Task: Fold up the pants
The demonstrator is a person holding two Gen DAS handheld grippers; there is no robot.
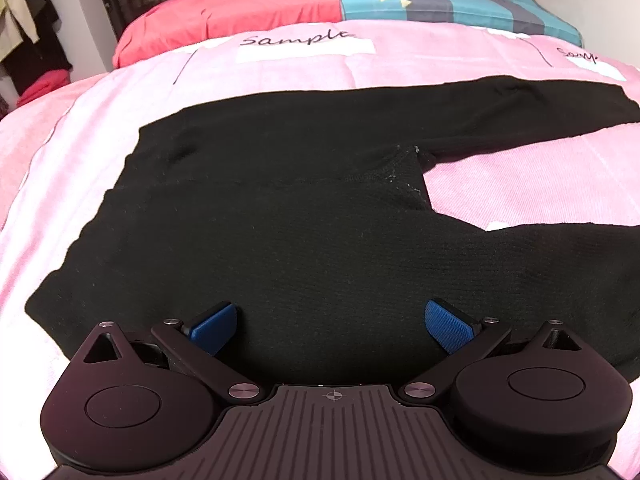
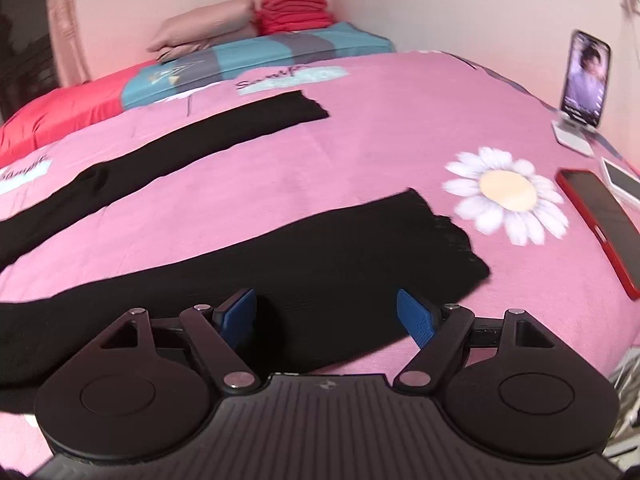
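Pants lie flat and spread on the pink bedspread, black against it, with the waist end toward the left in the left wrist view and the two legs running off to the right, a wedge of pink between them. Nearest the left camera, the left tool hangs over the seat of the pants with its blue pads wide apart and nothing pinched between them. In the right wrist view the right tool stands over the near leg close to its hem, pads also wide, gripping nothing. The far leg lies well apart from the near one. To the right on the bedspread are a printed daisy, a red phone lying flat, and beyond it a propped phone on a white stand. Farthest back, at the head of the bed, sit a striped pillow, folded beige cloth and a red folded stack.
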